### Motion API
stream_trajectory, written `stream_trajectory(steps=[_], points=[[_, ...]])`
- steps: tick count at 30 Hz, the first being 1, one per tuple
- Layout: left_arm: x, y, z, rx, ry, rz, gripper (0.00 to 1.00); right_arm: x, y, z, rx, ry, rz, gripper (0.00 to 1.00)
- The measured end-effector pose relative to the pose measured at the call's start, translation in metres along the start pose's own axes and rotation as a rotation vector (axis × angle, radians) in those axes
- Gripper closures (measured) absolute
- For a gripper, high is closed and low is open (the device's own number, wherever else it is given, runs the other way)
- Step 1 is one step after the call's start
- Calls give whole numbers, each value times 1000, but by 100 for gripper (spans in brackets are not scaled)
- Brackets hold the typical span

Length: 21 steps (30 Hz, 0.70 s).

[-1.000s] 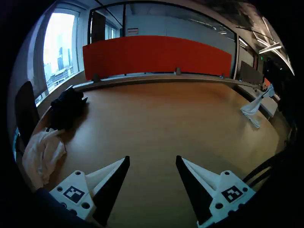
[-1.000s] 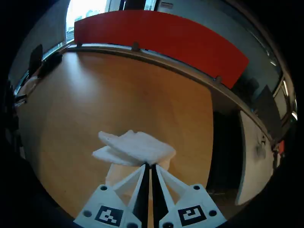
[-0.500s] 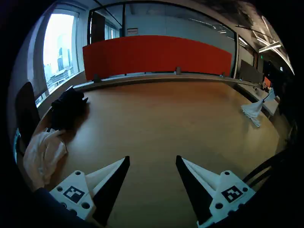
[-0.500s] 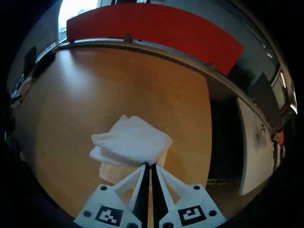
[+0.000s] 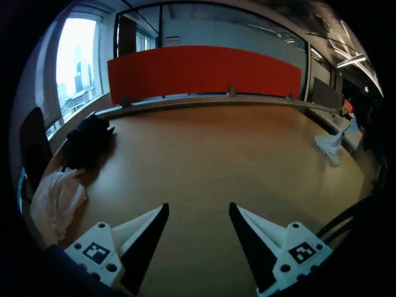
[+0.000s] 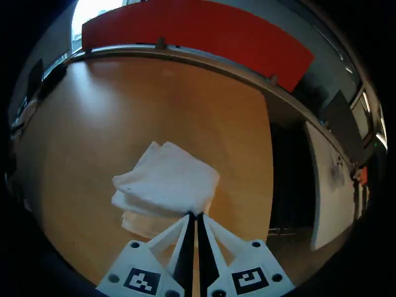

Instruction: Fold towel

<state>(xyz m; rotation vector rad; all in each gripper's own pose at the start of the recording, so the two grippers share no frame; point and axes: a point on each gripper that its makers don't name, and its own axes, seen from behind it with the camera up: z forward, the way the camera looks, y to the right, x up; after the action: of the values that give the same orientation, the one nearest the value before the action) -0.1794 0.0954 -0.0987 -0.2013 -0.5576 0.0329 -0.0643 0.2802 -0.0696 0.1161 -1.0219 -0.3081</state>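
Folded towel pinched at its near corner, held above the bench

Right gripper point(image 6: 193, 215) has its jaws closed tight on the near corner of the white folded towel point(image 6: 166, 185); its layers droop just ahead of them over the wooden bench point(image 6: 123, 114), probably so the stack moves whole; left gripper point(image 5: 198, 205) hovers empty, jaws spread wide, well apart from the towel; beyond, a red partition point(image 5: 203, 72).

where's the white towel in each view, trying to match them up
Left gripper view: the towel is small at the far right, drooping by the right end of the table.
Right gripper view: the towel sits low in the centre, a folded bundle pinched at the tips of the right hand-held gripper.
Shared landmark: the red partition along the table's far edge, at the top of both views.
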Motion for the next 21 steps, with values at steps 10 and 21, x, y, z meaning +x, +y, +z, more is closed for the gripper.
stream_trajectory(steps=[10,21], points=[[0,0,-1,1,-3,6,11,-14,0,9,-21,-41,2,97],[-1,0,-1,4,-5,9,10,-32,-2,18,-37,-90,34,96]])
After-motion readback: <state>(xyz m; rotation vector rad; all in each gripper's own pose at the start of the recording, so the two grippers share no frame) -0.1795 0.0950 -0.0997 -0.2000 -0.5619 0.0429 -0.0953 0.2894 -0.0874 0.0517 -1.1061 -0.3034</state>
